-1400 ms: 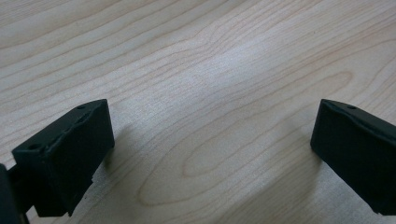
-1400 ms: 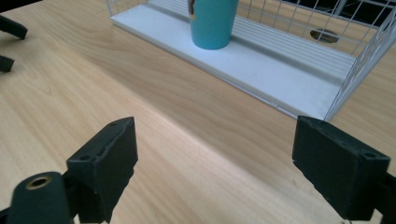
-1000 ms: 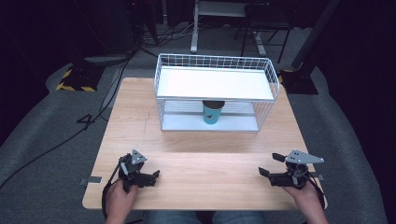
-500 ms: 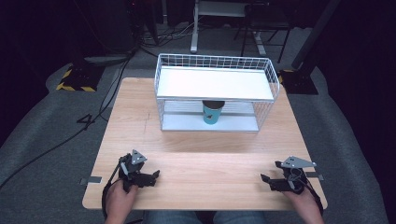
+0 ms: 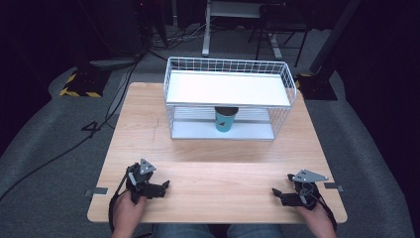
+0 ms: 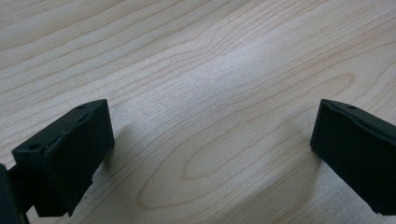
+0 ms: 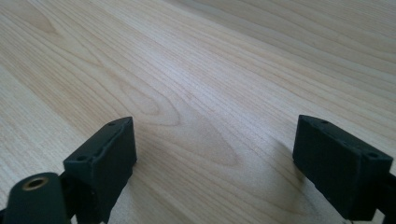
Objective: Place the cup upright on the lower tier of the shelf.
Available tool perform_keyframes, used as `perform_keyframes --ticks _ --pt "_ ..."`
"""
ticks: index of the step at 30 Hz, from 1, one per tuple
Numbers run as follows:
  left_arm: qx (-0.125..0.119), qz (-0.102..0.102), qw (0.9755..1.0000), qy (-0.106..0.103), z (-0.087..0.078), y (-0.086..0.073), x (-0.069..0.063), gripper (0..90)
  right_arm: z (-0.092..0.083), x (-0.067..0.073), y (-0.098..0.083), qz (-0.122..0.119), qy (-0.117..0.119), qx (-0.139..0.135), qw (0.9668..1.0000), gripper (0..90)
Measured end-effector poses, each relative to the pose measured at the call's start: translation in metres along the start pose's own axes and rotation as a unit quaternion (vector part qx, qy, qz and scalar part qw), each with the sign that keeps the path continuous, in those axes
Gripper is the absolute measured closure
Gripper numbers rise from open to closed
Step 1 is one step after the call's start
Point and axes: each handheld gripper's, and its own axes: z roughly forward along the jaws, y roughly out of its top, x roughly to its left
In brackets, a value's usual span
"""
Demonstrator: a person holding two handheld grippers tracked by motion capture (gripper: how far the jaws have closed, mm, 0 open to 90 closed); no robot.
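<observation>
Resting on table (image 5: 218, 163), left gripper (image 5: 166, 185) unmoved, right gripper (image 5: 276, 192) now lower, nearer table edge; both jaws wide

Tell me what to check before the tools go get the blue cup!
1. Left tool open: ok, its jaws stand wide apart over bare wood.
2. Right tool open: ok, its jaws are wide apart too.
3. Both tools empty: ok, nothing sits between either pair of jaws.
4. Blue cup standing up: ok, it is upright on the lower level of the white wire rack.
5. Way in to the cup: ok, the rack's front looks open and the table between is bare.
6. Room above the cup: cannot tell, the rack's white shelf hides its top.
</observation>
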Motion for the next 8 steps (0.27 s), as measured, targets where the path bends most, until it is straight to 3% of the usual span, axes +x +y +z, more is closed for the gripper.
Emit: perform_keyframes --ticks 8 --pt "0.0 0.0 1.0 0.0 0.0 0.0 0.0 0.0 0.0002 0.0001 0.0 -0.001 0.0 0.0 1.0 12.8"
